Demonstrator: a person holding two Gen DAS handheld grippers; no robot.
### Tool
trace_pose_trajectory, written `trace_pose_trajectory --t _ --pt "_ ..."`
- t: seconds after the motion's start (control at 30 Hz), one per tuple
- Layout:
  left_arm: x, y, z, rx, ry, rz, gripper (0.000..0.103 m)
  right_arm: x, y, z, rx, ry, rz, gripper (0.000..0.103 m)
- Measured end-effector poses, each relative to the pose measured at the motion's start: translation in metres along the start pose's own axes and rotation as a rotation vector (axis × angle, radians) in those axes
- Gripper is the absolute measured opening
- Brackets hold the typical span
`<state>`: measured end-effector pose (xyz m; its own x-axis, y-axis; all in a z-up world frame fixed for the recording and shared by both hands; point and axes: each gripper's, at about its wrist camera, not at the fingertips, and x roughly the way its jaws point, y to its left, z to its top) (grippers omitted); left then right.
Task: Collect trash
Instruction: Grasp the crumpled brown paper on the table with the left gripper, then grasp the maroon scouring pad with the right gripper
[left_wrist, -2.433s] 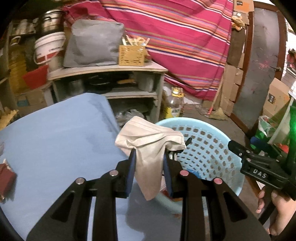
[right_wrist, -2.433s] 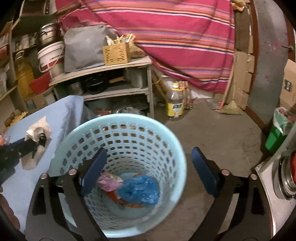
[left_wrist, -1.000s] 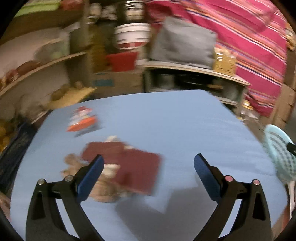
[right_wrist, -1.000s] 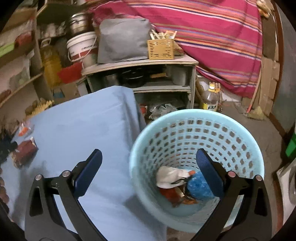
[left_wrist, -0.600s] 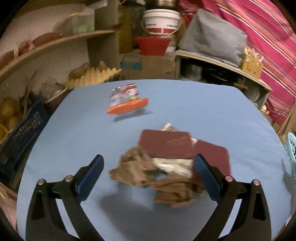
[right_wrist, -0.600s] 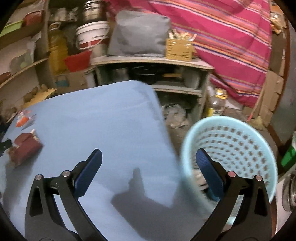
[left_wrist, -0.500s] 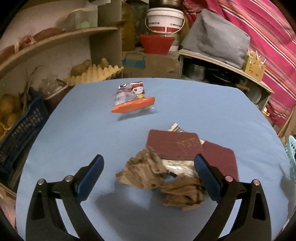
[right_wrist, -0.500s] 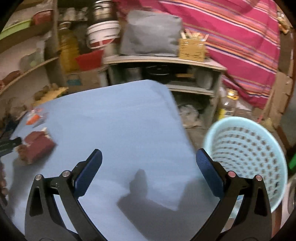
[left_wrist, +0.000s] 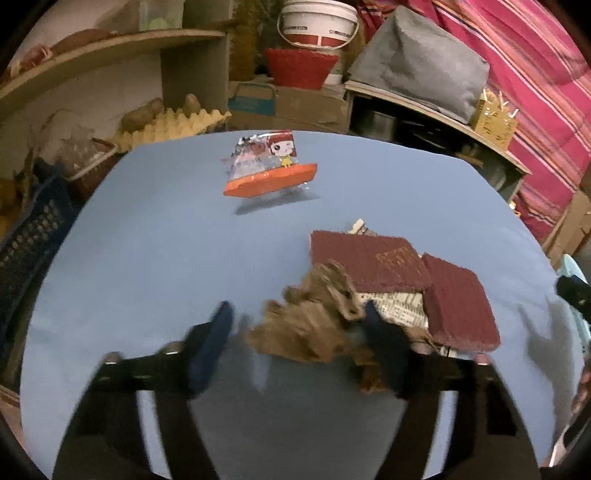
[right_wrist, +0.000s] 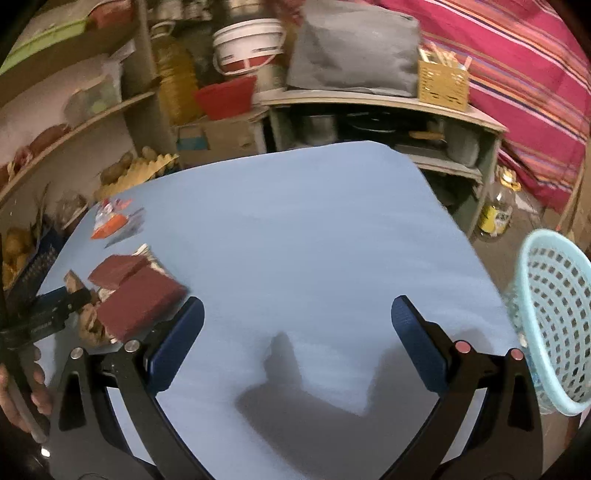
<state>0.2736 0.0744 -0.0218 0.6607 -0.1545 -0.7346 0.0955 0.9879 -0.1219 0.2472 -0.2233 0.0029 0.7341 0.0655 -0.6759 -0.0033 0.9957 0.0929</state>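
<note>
Crumpled brown paper (left_wrist: 314, 328): on the blue table (left_wrist: 155, 258), between the pads of my left gripper (left_wrist: 299, 343), against the maroon packet (left_wrist: 369, 258).
My left gripper: jaws have just been closing around the paper; blur hides whether both pads press on it, so I cannot tell if I grip.
My right gripper (right_wrist: 295, 343): jaws wide apart over bare tabletop, nothing between them.
Snack wrapper (left_wrist: 269, 166): farther back, apart from the pile; cartoon girl printed on it, wording unreadable.
Packet lettering: gold, illegible.
Right view only: pale blue basket (right_wrist: 554, 325) beside the table's edge; my left hand (right_wrist: 22, 387) on its handle.
</note>
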Motion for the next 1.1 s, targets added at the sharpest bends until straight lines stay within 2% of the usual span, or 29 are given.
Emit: trace_pose_trajectory --t 0.17,0.4,0.63,0.73,0.87,1.0,1.1 --pt "-0.008 0.003 -0.004 0.035 -0.029 -0.007 0.051 0.009 0.033 -0.001 -0.049 0.007 0.013 0.099" --pt "-0.029 0.022 -0.003 0.038 -0.078 0.056 0.05 0.015 0.086 -0.001 -0.089 -0.012 0.034 0.099" --pt "-0.038 0.042 -0.003 0.005 -0.093 0.068 0.05 0.03 0.131 -0.008 -0.149 0.007 0.009 0.099" --pt "-0.042 0.046 -0.003 -0.004 -0.102 0.066 0.05 0.033 0.143 -0.009 -0.15 0.01 0.007 0.099" --pt "-0.044 0.05 -0.002 -0.007 -0.11 0.075 0.05 0.044 0.154 -0.009 -0.166 0.033 -0.037 0.099" --pt "-0.043 0.052 -0.002 -0.01 -0.11 0.094 0.05 0.054 0.153 -0.01 -0.154 0.065 -0.099 0.098" --pt "-0.045 0.057 -0.001 -0.018 -0.115 0.098 0.05 0.058 0.148 -0.011 -0.13 0.1 -0.088 0.097"
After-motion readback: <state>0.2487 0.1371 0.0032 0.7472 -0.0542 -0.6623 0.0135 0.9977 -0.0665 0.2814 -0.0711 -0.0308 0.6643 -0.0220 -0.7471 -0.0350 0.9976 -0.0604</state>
